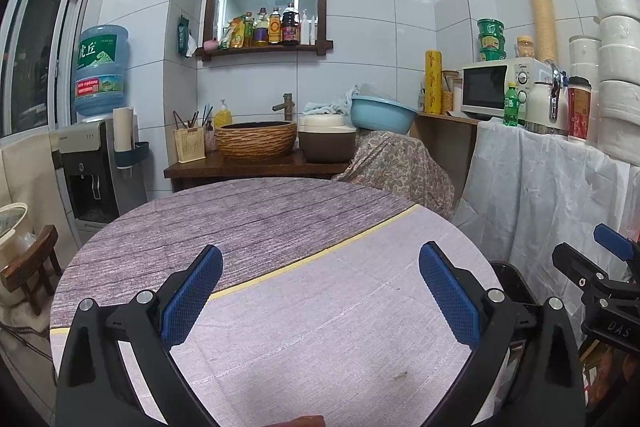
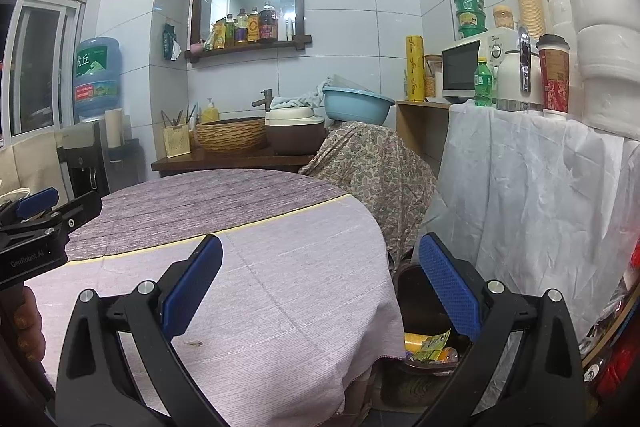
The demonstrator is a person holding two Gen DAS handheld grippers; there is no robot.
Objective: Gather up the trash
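Both the left gripper and right gripper hold jaws wide open, empty, above the tabletop. Yellow-green wrappers lie in the dark bin beside it; their long axis perhaps points rightwards.

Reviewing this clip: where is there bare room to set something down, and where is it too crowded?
The round table is bare between both open grippers, left gripper and right gripper, apart from a small stain. Crowded: the wooden counter with basin and pot, and the draped shelf holding microwave, bottle and cups.
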